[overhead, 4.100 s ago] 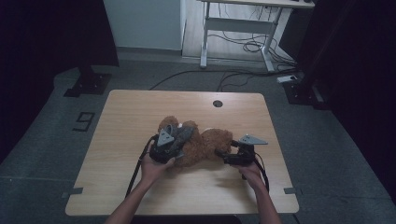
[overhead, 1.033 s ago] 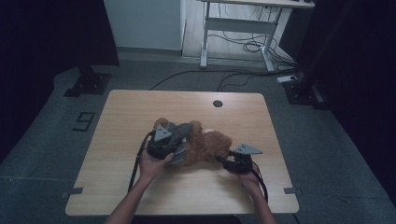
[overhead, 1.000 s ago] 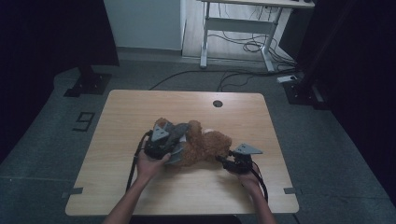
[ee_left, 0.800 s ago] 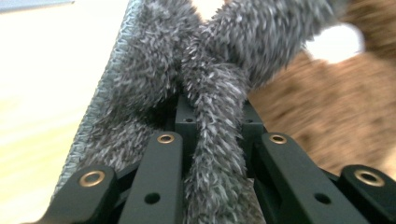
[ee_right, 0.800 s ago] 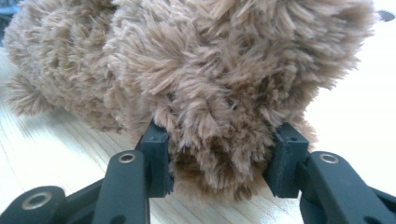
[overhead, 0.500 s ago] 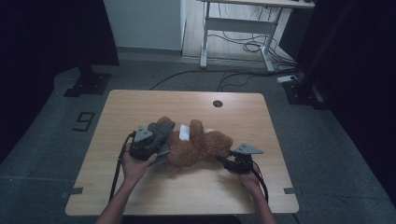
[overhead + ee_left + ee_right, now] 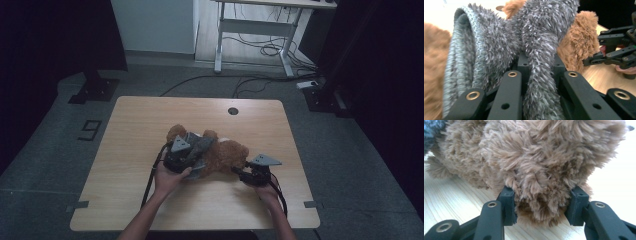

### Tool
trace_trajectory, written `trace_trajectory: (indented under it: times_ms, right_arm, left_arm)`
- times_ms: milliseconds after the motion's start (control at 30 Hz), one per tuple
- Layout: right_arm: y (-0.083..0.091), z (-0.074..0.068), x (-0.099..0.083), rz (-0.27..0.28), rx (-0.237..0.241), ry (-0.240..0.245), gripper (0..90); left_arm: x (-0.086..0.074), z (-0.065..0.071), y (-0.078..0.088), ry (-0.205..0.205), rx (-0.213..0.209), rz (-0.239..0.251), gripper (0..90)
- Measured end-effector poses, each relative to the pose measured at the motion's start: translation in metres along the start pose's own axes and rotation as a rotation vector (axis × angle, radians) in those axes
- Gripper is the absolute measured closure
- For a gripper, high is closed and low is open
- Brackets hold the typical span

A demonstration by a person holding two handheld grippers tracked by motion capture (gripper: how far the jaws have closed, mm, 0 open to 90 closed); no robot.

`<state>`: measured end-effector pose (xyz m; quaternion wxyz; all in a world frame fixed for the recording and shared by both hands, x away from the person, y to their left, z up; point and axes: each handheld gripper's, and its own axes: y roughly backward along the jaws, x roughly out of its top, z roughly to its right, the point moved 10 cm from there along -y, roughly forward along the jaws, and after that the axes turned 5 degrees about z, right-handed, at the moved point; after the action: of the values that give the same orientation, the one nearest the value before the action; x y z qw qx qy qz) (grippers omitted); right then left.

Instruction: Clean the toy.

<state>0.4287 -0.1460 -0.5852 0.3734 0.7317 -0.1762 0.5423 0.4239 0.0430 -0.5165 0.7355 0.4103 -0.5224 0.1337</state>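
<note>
And here's the table (image 7: 150, 120), a pale wooden top with a small round grommet hole (image 7: 233, 110) near its far edge. Lying near the middle of it, a little toward the near side, is the teddy bear (image 7: 225, 156), brown and shaggy, stretched out left to right. Wrapped over the bear's left part is the grey fuzzy garment (image 7: 202, 145), and in the left gripper view you can see that garment (image 7: 499, 50) bunched up in thick folds with its knit lining showing at the edge, brown fur (image 7: 581, 42) beyond it.

Now the tools. The left gripper (image 7: 181, 156) sits at the bear's left end, held from the near side by the left hand (image 7: 167, 179), and its jaws are pressed together on a fold of the grey garment, the pile squeezed tight between them in its own view (image 7: 537, 75). Over on the right, the right gripper (image 7: 241, 172) comes in low along the tabletop, the right hand (image 7: 267, 192) behind it. Its jaws are clamped on a tuft-covered limb of the bear (image 7: 541, 202), one pad on each side, fur bulging out between and over them, with the wood just below.

Trailing toward the near edge, a black cable (image 7: 150, 177) runs from the left gripper.
</note>
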Motion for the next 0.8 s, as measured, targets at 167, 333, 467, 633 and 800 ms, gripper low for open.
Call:
trace_trajectory:
  times_ms: [167, 333, 467, 633, 800]
  right_arm:
    - [0.000, 0.000, 0.000, 0.002, -0.002, -0.003, 51.6]
    - [0.000, 0.000, 0.000, 0.002, -0.005, -0.006, 51.7]
    - [0.000, 0.001, 0.000, 0.003, -0.003, -0.012, 51.7]
    - [0.000, 0.002, -0.001, 0.001, -0.002, -0.011, 51.8]
    - [0.000, 0.002, -0.001, 0.001, -0.004, -0.006, 51.7]
  left_arm:
    - [-0.010, -0.029, 0.020, -0.006, 0.095, -0.015, 76.5]
    - [-0.019, -0.050, 0.037, 0.045, 0.138, -0.013, 76.4]
    - [-0.014, -0.046, 0.042, 0.057, 0.119, 0.009, 76.2]
    - [0.006, -0.027, 0.041, 0.050, 0.074, 0.051, 76.1]
    - [0.033, 0.022, 0.029, 0.005, -0.030, 0.090, 76.1]
